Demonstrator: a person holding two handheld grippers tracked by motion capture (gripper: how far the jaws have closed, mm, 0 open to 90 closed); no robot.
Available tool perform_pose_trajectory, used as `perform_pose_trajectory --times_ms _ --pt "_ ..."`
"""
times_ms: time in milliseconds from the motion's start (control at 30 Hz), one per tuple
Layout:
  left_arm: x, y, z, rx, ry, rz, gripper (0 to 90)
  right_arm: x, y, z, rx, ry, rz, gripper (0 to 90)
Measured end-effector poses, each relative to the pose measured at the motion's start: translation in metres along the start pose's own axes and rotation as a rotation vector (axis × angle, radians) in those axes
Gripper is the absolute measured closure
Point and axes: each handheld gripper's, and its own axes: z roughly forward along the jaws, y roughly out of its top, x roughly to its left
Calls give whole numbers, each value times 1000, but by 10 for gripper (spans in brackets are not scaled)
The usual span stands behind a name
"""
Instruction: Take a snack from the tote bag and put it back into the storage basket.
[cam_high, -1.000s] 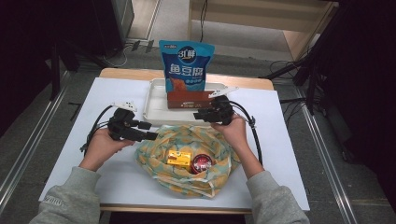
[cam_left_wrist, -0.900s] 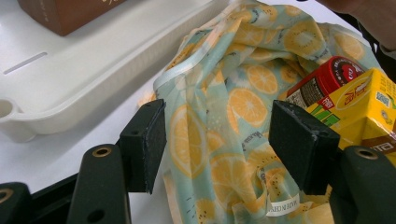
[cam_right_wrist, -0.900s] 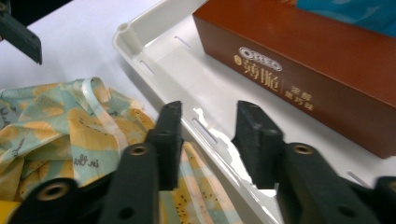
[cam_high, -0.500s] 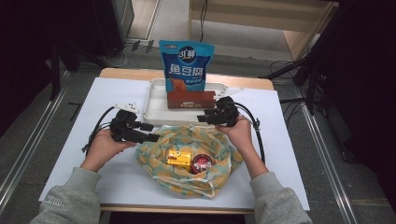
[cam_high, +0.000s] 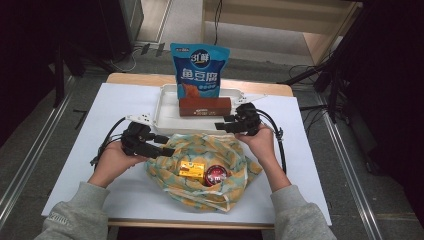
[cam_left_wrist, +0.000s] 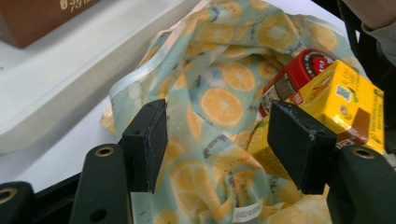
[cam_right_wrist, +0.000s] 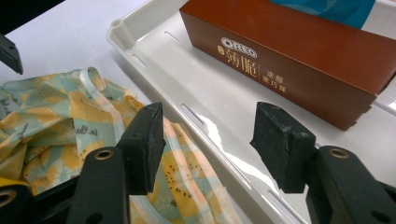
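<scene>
Two hands with grippers work at a fruit-print bag on the white worktop (cam_high: 75, 150).

The white tray (cam_high: 167, 112) stands at the back, with a blue snack pouch (cam_high: 199, 70) and a brown cookie box (cam_high: 205, 106) in it. The fruit-print bag (cam_high: 200, 165) lies in front of the tray, holding a yellow box (cam_high: 192, 170) and a red can (cam_high: 216, 176). The right gripper (cam_high: 220, 125) has just been opening; a second ago it sat nearer the box, and now its spread fingers (cam_right_wrist: 147, 140) hang over the tray rim with nothing between them. The left gripper (cam_high: 167, 150) has stayed at the bag's left edge. Its own view shows spread fingers (cam_left_wrist: 152, 140) with bag cloth between them, not pinched, and the yellow box touching one finger.
</scene>
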Motion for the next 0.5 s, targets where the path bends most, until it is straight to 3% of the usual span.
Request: perform_pose_trajectory --times_ms 300,500 --pt "-23 5 2 -2 -25 51 379 -2 -5 -6 2 -11 5 438" --pt "-31 6 4 -4 -38 56 378 -2 -7 -8 1 -10 5 432"
